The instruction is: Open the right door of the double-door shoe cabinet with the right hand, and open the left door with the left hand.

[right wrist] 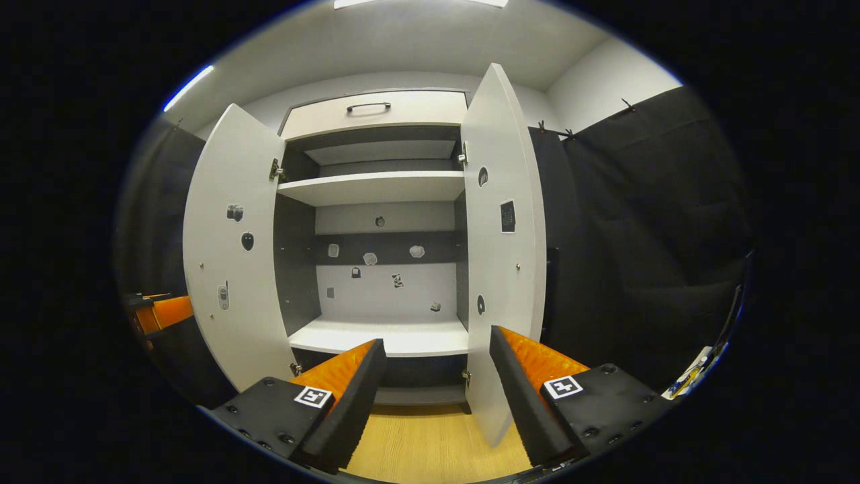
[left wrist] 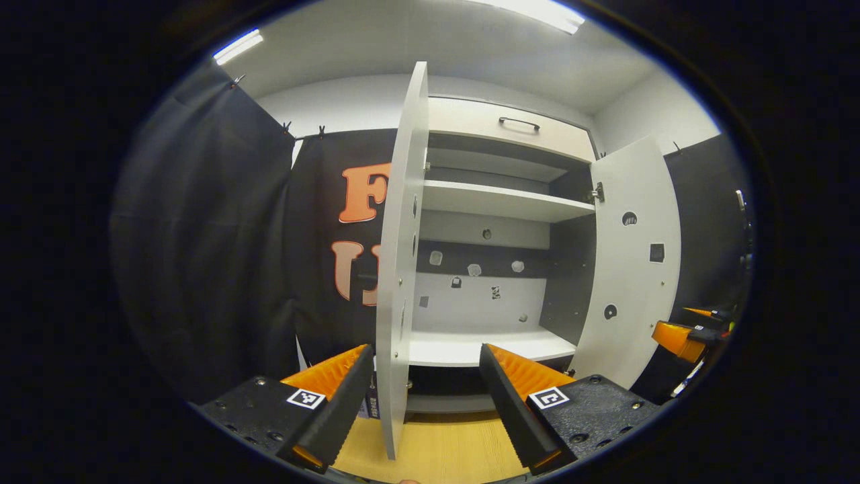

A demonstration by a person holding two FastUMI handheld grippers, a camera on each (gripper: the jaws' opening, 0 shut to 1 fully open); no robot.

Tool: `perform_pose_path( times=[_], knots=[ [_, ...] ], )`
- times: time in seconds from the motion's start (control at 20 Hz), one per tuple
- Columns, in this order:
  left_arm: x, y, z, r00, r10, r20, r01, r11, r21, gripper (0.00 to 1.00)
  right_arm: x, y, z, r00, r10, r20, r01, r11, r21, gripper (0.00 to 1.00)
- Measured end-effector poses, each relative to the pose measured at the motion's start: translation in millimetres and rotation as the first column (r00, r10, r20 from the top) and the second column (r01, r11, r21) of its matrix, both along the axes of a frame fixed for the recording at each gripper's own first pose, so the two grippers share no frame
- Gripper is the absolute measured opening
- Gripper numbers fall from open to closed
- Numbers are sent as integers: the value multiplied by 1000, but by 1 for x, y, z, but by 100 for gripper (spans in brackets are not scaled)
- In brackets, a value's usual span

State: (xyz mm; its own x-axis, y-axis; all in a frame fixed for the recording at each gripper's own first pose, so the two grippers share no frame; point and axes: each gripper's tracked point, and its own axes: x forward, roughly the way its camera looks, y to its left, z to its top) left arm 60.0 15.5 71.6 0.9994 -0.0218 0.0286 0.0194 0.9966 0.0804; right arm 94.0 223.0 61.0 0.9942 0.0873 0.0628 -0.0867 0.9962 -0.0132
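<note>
The white shoe cabinet stands with both doors swung open, showing bare shelves and a dark back panel. In the left gripper view the left door is edge-on, standing between my fingers and closer to the left one. My left gripper is open and neither finger presses on the door. In the right gripper view the right door hangs open, its lower edge just beside the right finger. My right gripper is open too. The right door and the left door also show from the opposite side.
A drawer with a dark handle tops the cabinet. Black cloth walls hang on both sides. A wooden floor lies below. The other gripper appears at the edge of each view.
</note>
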Motion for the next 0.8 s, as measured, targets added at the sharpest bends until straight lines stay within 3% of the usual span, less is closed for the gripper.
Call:
perform_pose_path(
  times=[0.1,0.8],
  knots=[
    [0,2,1,1000,6,2,-6,1000,2,92,1,2,0,1000,2,2,-2,1000,2,99],
    [0,4,12,999,20,33,-21,1000,16,95,10,11,3,1000,17,10,-17,1000,8,99]
  ],
)
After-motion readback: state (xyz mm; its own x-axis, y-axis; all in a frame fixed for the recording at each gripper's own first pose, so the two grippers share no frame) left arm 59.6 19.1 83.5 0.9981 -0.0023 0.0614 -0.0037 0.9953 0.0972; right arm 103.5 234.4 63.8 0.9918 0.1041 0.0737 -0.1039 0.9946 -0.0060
